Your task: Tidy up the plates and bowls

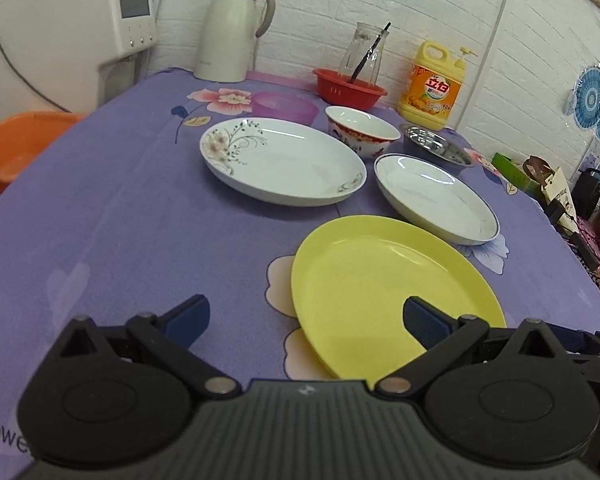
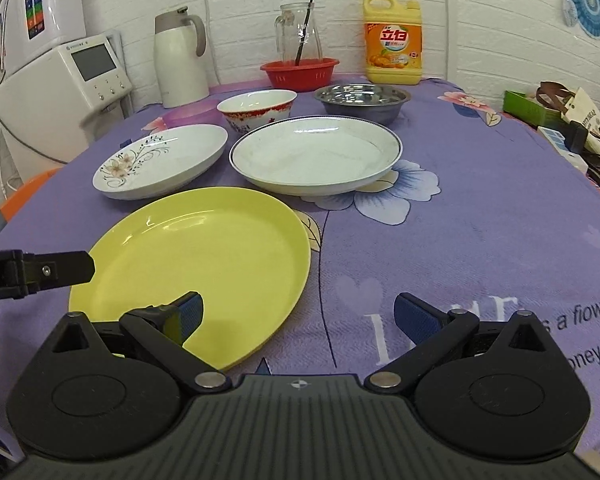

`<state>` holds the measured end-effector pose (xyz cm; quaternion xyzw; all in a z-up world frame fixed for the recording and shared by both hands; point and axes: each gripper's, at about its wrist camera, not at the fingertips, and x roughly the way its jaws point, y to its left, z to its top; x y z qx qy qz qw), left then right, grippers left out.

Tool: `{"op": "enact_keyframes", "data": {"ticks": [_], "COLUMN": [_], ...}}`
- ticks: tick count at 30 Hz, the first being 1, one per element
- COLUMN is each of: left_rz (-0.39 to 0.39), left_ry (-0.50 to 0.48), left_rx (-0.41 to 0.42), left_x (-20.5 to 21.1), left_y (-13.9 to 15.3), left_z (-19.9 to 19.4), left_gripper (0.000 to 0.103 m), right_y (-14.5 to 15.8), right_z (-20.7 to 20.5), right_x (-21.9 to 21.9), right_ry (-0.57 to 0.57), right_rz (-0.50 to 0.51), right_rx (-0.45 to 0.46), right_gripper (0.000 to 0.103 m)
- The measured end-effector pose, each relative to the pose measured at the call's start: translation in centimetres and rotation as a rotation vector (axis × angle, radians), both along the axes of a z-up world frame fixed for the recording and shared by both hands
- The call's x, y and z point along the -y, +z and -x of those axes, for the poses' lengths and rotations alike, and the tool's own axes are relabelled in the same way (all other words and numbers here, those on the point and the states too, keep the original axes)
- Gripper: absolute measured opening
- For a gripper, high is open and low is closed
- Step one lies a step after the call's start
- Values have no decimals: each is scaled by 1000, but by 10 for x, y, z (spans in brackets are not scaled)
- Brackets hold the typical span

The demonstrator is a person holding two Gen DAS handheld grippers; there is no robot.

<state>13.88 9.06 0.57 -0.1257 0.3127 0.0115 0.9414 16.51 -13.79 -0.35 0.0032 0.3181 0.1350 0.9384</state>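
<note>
Nearest, both grippers hang low over the front edge of the tabletop [image 2: 480, 216], which is covered in a purple flowered cloth. The left gripper [image 1: 306, 318] has its blue pads wide apart, straddling the near left rim of the yellow plate [image 1: 392, 292] without closing on it. The right gripper [image 2: 298, 314] is likewise spread, its left pad over the plate's near right rim and its right pad over bare cloth. Neither holds anything.

The yellow plate lies flat at the front middle of the tabletop. Just behind it, side by side toward the centre, sit the floral white plate [image 2: 160, 162] on the left and the blue-rimmed white plate [image 2: 316, 152] on the right, the two close but apparently not touching. Behind those come the red-patterned bowl [image 2: 258, 110], a purple bowl [image 2: 188, 118] to its left and a steel bowl [image 2: 362, 100] to its right. Along the back edge stand a thermos jug [image 2: 178, 60], a red basket [image 2: 300, 72] holding a glass jug, and a dish soap bottle [image 2: 394, 38].

Nothing appears stacked yet, so the sorting looks barely begun. The likely step is picking up the yellow plate; that calls for sliding one pad under the thin rim and closing firmly, since the shallow edge lies tight to the cloth and could slip.
</note>
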Motion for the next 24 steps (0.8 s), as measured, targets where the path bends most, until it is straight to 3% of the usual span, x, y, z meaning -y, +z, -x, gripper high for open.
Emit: {"op": "enact_keyframes", "data": {"ticks": [6,11,19,23,24], "left_rz": [-5,-5,-67,-171,-160], "left_ry": [-55,-105,-117,-97,-102], "left_rx": [-4,-25,-51,-34,-28], "left_x": [4,6,15,26,28], "left_y": [-3,-10,-14,-17,-17], "left_z": [-22,-31,-40,-37,-36], "left_gripper": [100,90,81,64,54], "right_y": [-10,-16,-5,-8,-7], "right_z": [-15,-10,-24,-21,-20], "right_x": [-14,-5,-11,-19,-21], "right_ry": [32,96,129,145,152], "right_rz": [63,45,7,30,28], "right_rx": [-10,53,22,42,43], "right_gripper": [103,103,103,103,103]}}
